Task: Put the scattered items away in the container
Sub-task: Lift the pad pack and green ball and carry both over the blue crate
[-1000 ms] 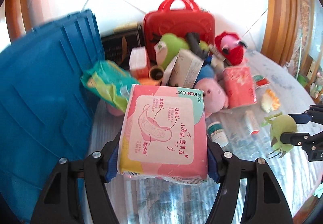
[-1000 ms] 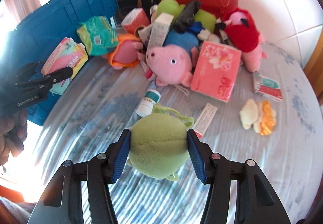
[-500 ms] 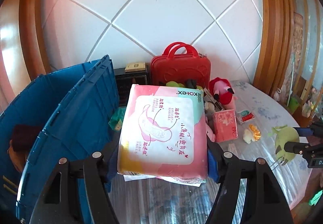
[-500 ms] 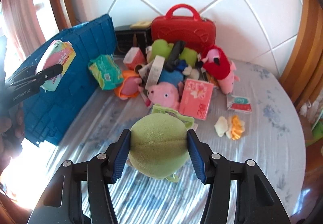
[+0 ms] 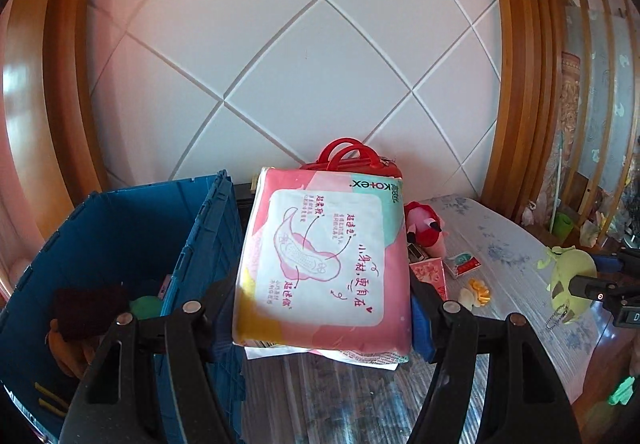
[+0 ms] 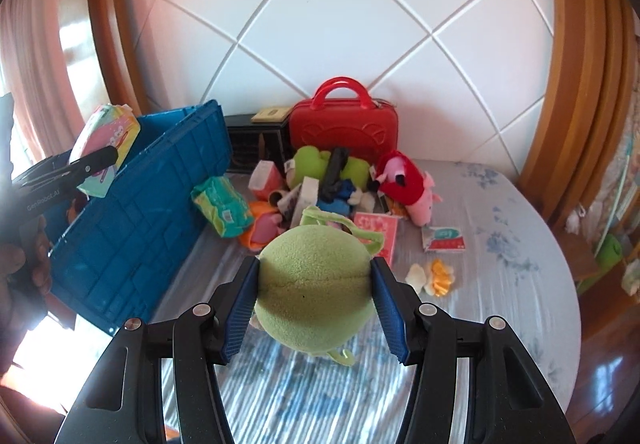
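Both pairs of fingers are clamping loads: my left gripper [image 5: 322,318] is squeezing a flat pink pad packet [image 5: 324,264] by its side edges, and my right gripper [image 6: 316,290] is pinching a round green plush toy [image 6: 314,286]. I am holding the packet raised just right of the open blue crate [image 5: 132,228], whose near wall is running away from me. I judge the left hand nearer, needing only a leftward shift over the rim.
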### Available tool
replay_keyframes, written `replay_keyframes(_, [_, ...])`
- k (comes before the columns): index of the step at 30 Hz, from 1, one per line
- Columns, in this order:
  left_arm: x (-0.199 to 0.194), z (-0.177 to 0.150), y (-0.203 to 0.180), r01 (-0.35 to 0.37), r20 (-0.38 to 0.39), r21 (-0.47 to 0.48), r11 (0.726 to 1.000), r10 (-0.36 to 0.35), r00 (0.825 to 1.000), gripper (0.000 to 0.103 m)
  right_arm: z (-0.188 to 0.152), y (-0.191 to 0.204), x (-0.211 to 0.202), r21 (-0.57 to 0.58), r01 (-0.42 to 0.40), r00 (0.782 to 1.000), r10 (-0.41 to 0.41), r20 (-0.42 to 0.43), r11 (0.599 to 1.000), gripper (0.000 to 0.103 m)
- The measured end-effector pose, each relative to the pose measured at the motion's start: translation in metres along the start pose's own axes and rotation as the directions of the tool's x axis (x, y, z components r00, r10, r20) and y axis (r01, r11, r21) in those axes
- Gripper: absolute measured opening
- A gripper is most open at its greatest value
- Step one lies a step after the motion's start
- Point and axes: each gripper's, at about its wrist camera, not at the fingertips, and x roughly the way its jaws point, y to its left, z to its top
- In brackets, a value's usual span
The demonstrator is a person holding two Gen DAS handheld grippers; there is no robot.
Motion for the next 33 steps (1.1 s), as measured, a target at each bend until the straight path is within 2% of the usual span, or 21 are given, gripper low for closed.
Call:
replay_keyframes(8, [-0.027, 0.01, 0.023, 0.034, 0.035, 0.0, 0.999, -0.034, 0.999, 0.067, 0.012, 0.034, -0.017, 0.004, 0.001, 0.999, -0.001, 0.041, 1.0, 0.055])
replay_keyframes(14, [-0.04, 0.015, 0.056, 0.048, 0.063, -0.037, 0.998, -0.045, 0.997, 0.067, 0.024, 0.069, -0.02, -0.015, -0.015, 0.998, 0.016, 0.064, 1.0, 0.055])
replay_keyframes(23, [-0.052, 0.021, 0.119, 0.011, 0.073, -0.075, 0.997, -0.006, 0.997, 0.067, 0.051, 0.137, -0.01, -0.088, -0.071, 0.993, 0.079, 0.085, 0.994, 0.055])
replay_keyframes(33, [-0.062, 0.018, 0.2, -0.058, 0.085, -0.114, 0.992, 0.068, 0.994, 0.067, 0.082, 0.229, 0.012, -0.201, -0.144, 0.982, 0.165, 0.092, 0.969, 0.055])
